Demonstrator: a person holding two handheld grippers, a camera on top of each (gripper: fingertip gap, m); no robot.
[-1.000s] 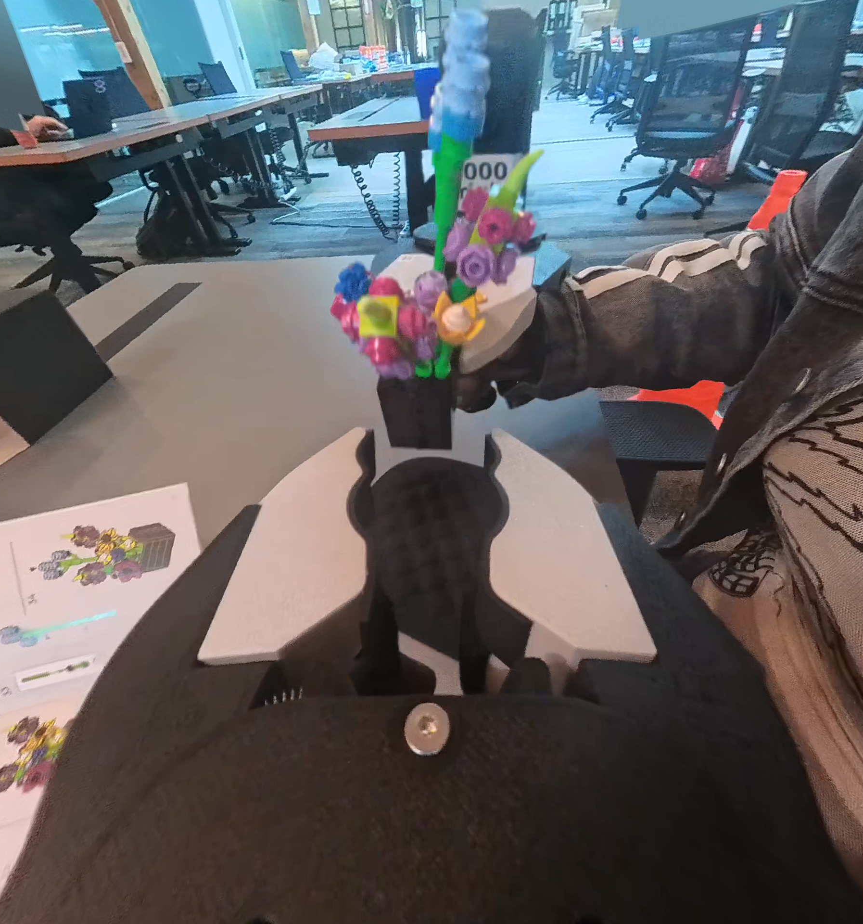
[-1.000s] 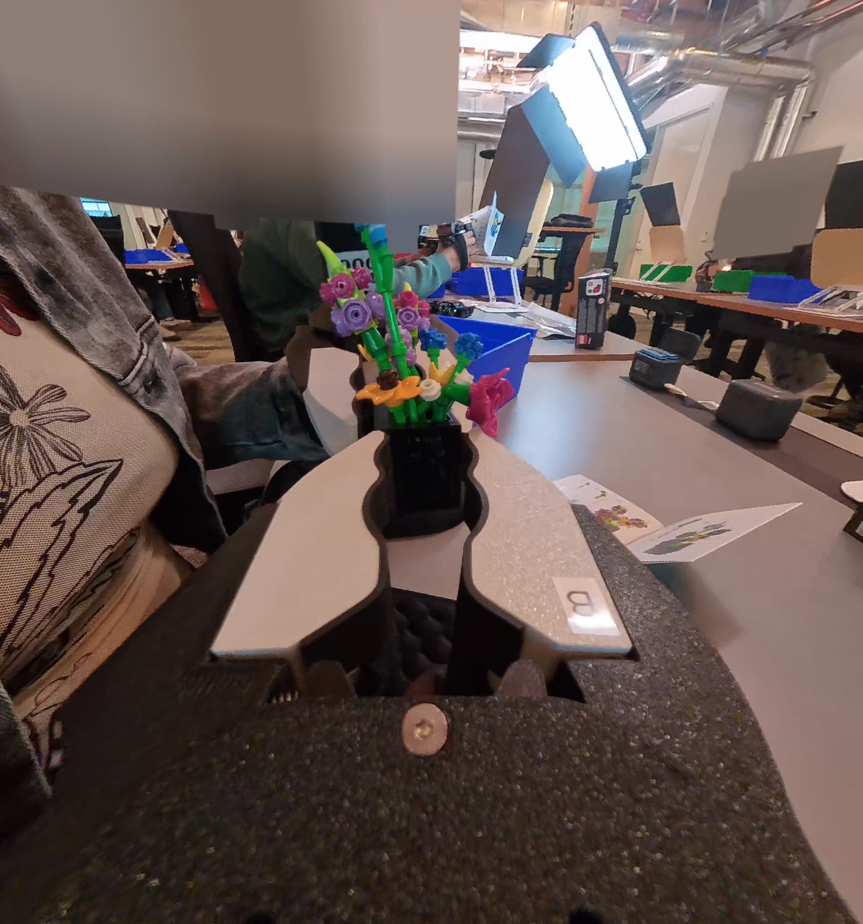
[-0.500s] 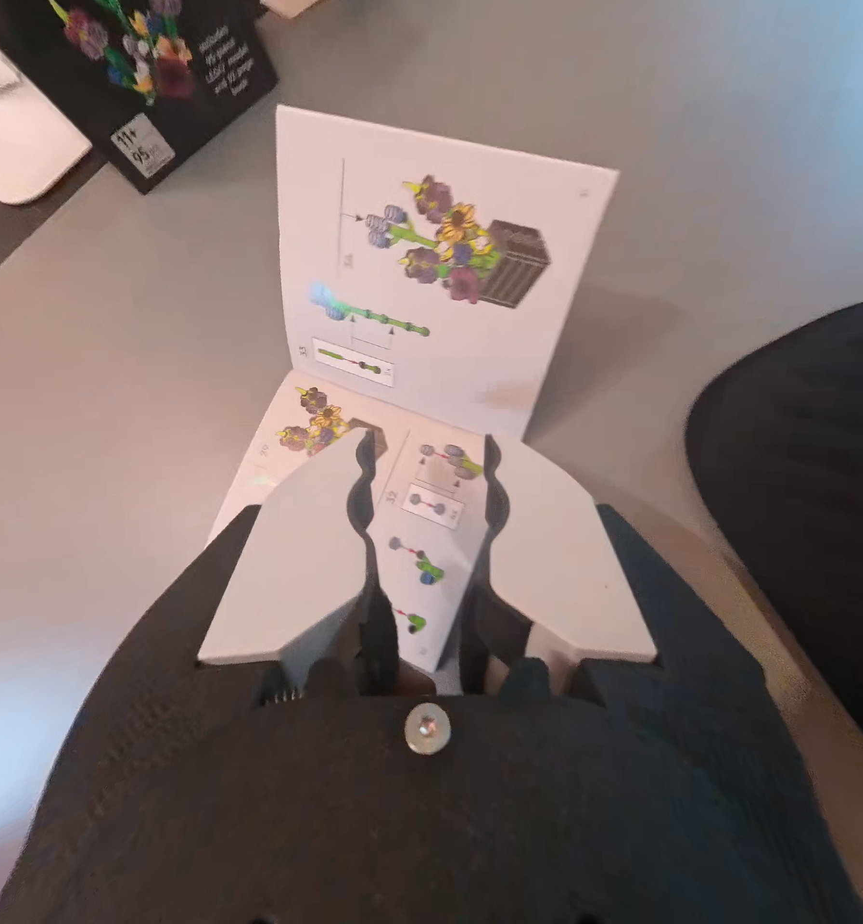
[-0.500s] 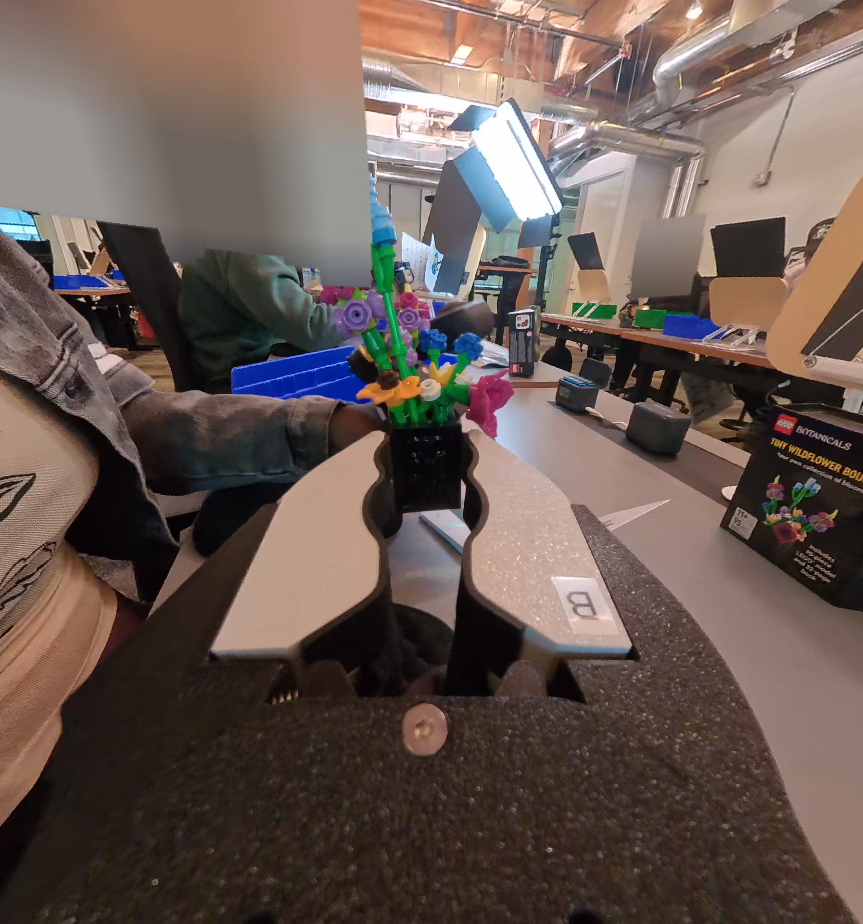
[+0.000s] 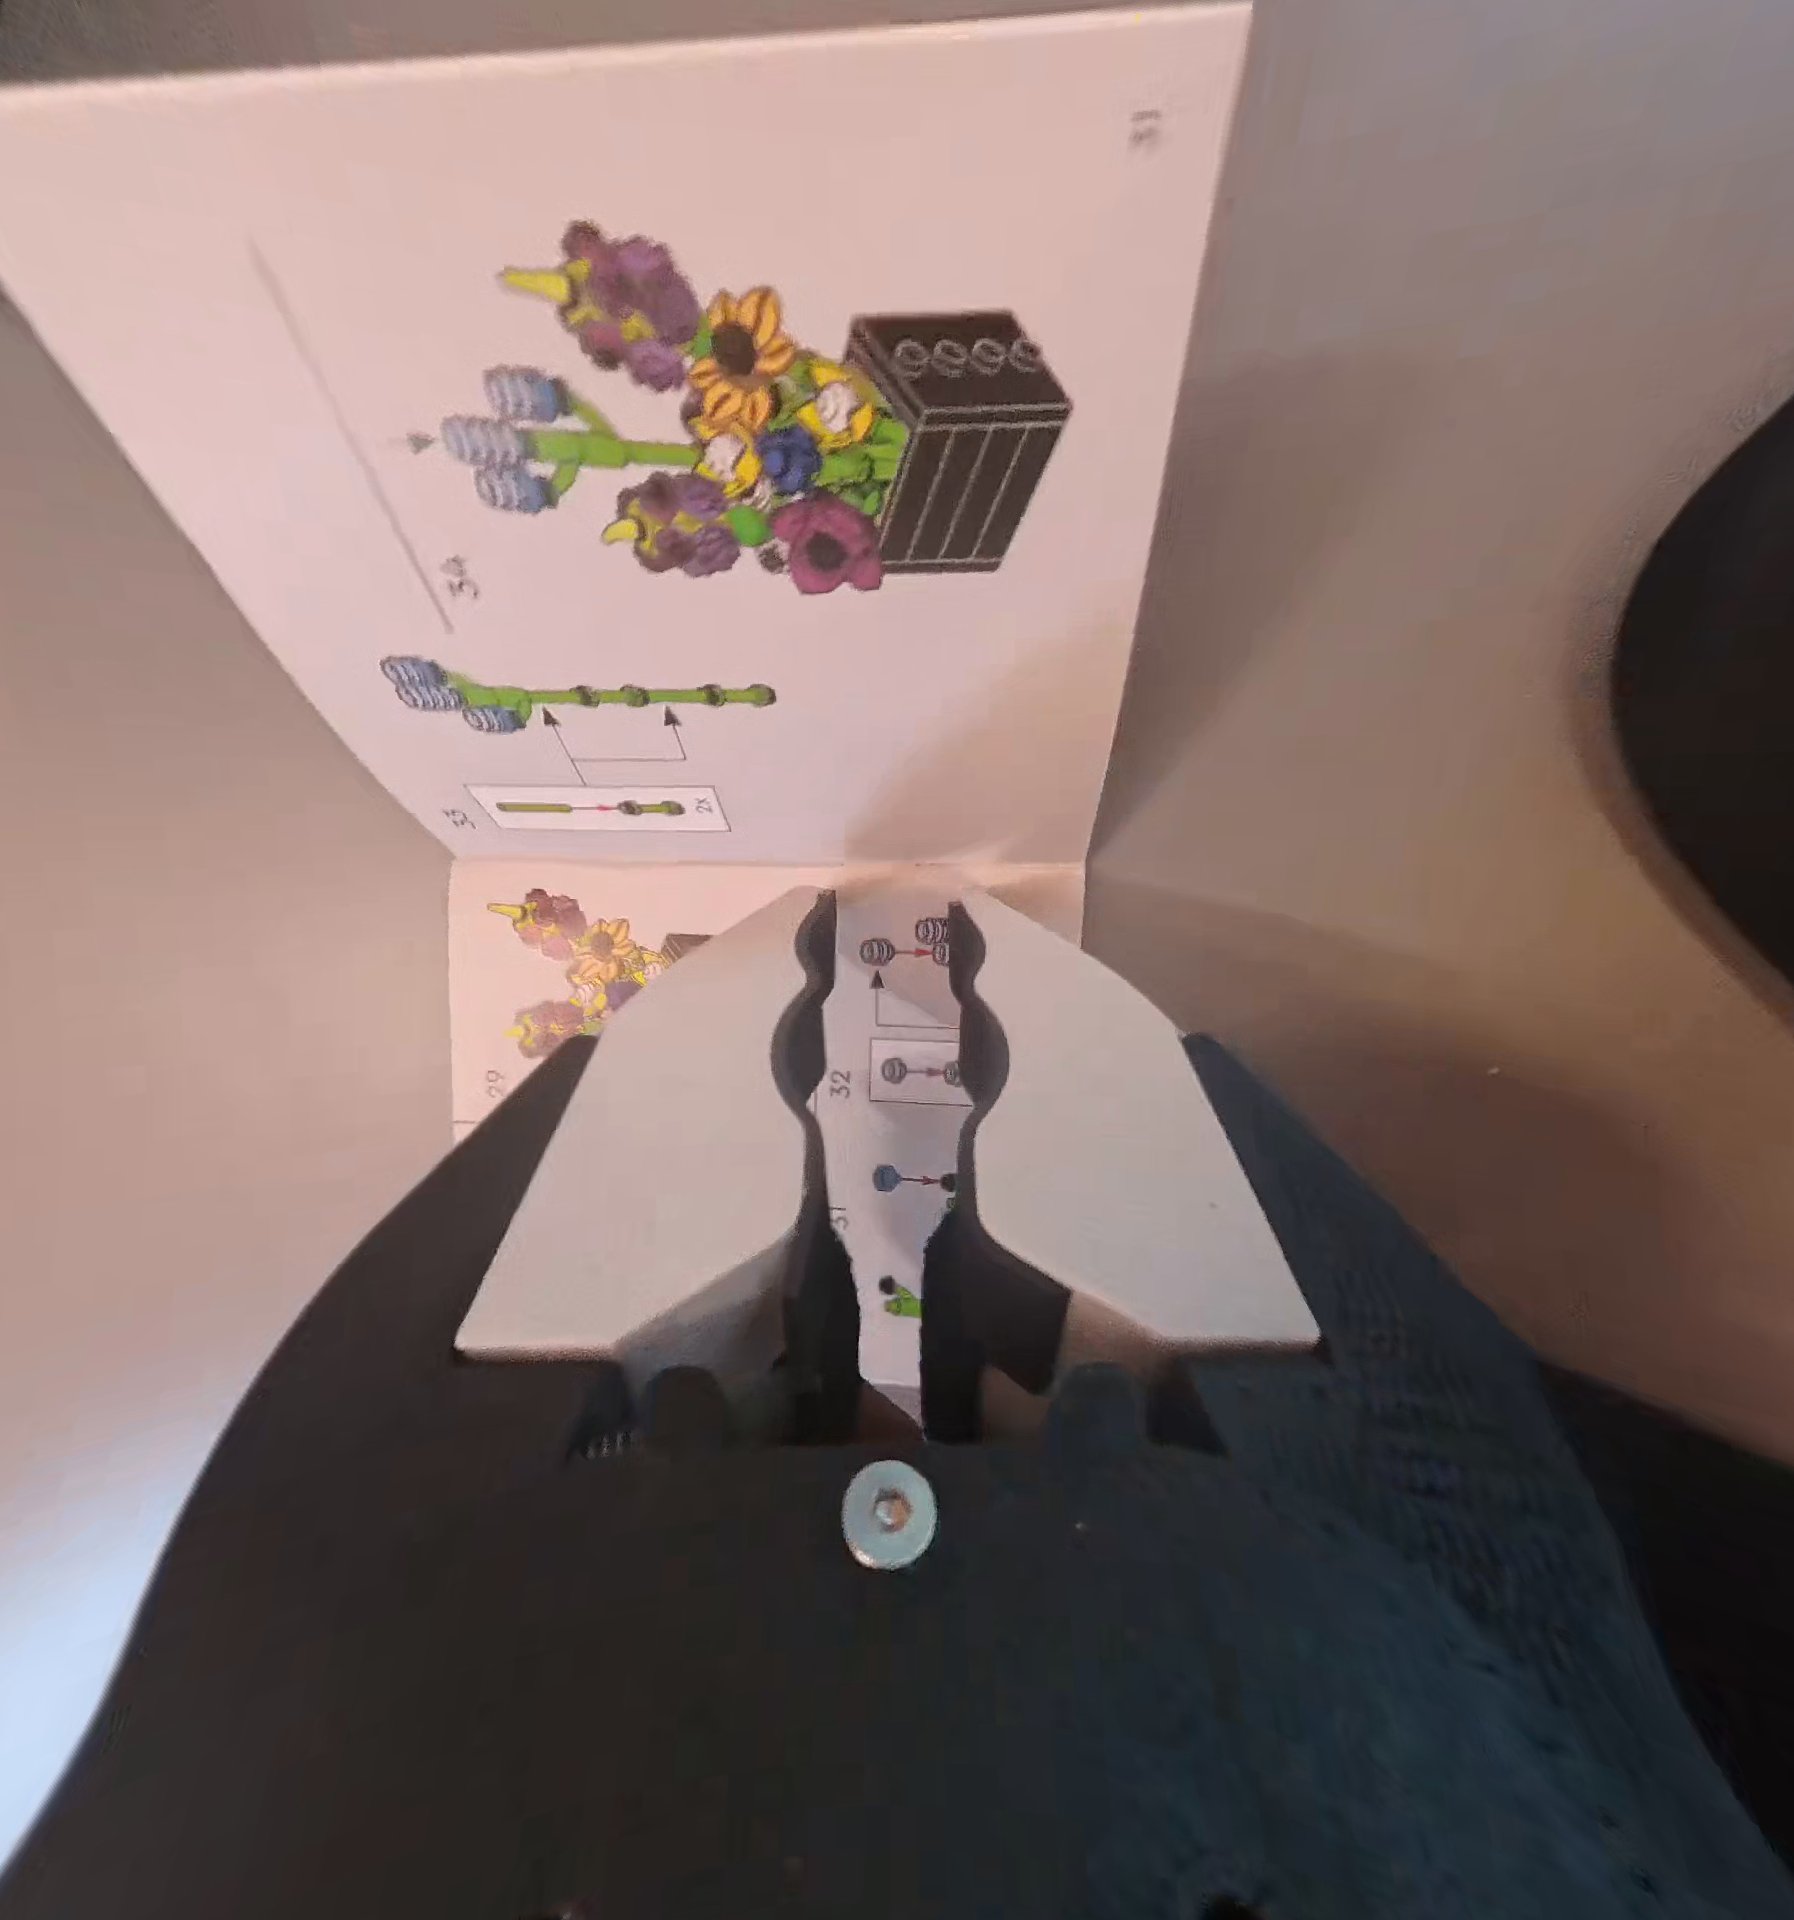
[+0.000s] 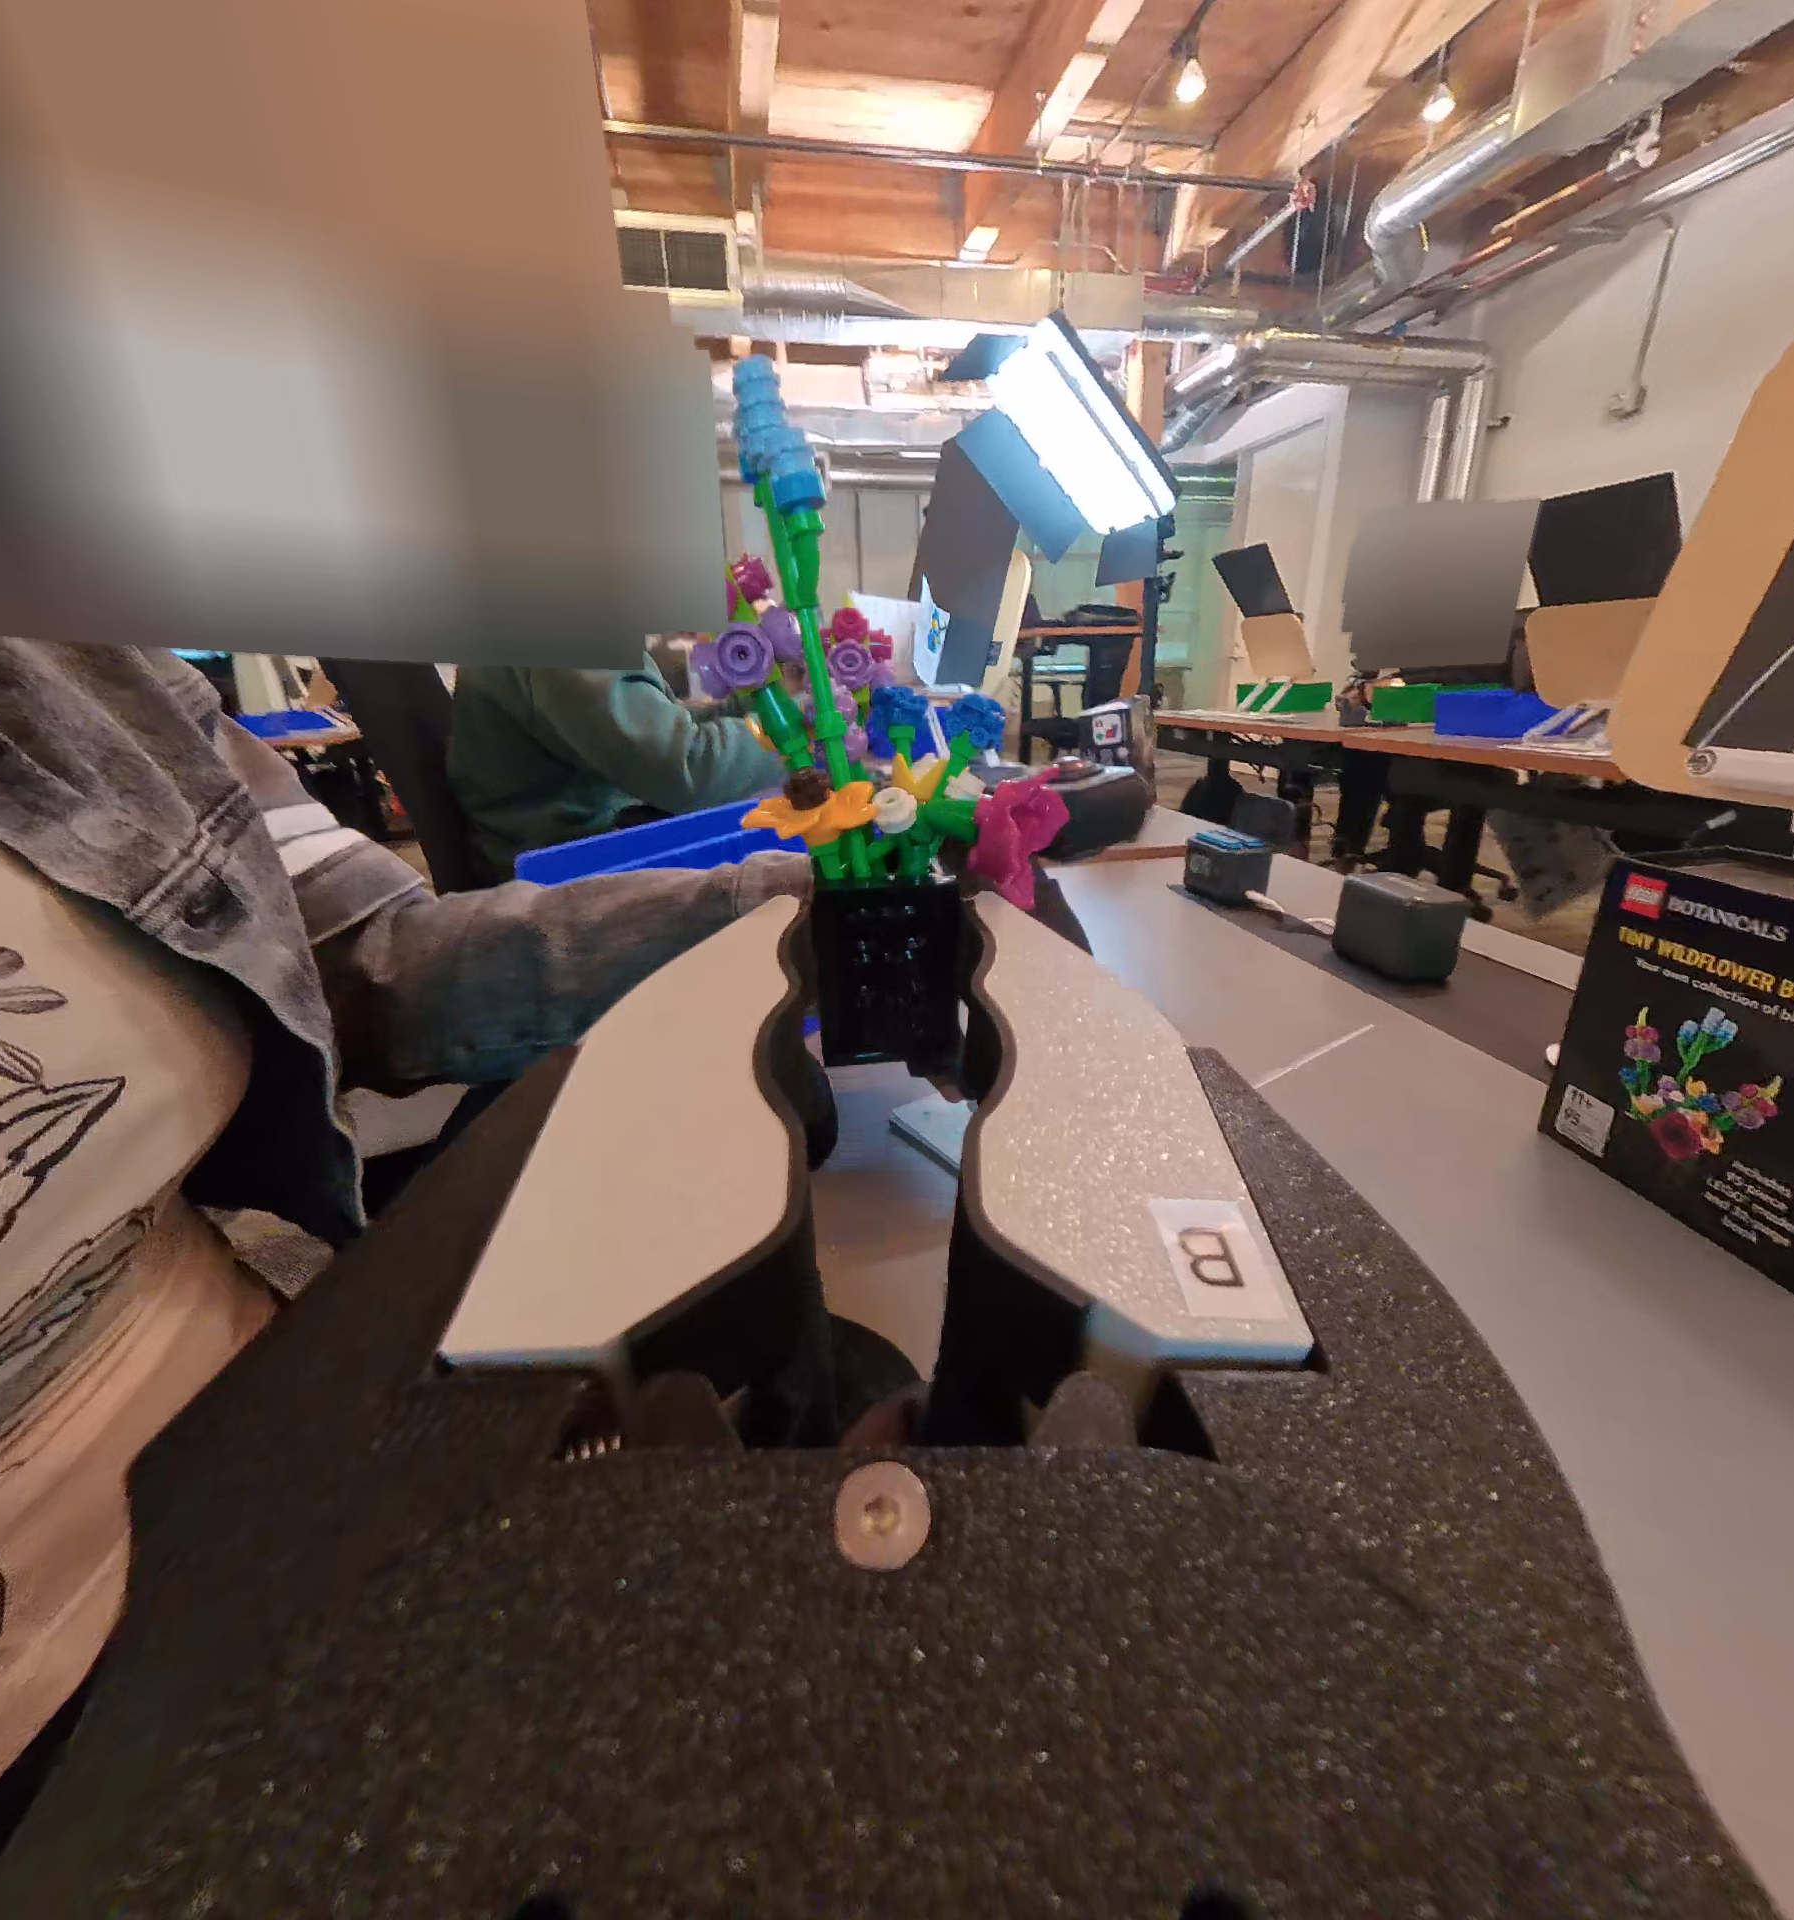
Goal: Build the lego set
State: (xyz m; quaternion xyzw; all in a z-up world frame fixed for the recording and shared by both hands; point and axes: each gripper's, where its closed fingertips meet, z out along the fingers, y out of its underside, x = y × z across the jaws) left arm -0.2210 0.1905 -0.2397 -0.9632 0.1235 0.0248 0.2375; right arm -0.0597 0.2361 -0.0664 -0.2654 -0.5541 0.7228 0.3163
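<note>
My right gripper (image 6: pixel 888 920) is shut on the black pot (image 6: pixel 888 982) of the lego bouquet and holds it upright above the table. Green stems with purple, blue, orange and pink flowers (image 6: pixel 831 727) rise from the pot, and a tall light-blue flower spike (image 6: pixel 773 436) tops them. My left gripper (image 5: pixel 891 914) is open and empty, its jaws a narrow gap apart. It points down at the open instruction booklet (image 5: pixel 664 436) lying on the grey table (image 5: pixel 145 935), with its tips over the lower page.
The black lego box (image 6: pixel 1724 1070) stands on the table at the right. A person's denim sleeve (image 6: pixel 519 945) reaches in from the left. Behind it are a blue bin (image 6: pixel 654 847) and small grey boxes (image 6: pixel 1397 935). A dark rounded shape (image 5: pixel 1766 644) lies right of the booklet. There is about 25 cm between the tips of the two grippers.
My left gripper has swung away from the bouquet and down over the booklet, then moved closer to it. My right gripper has kept hold of the pot and turned right, bringing the box into view.
</note>
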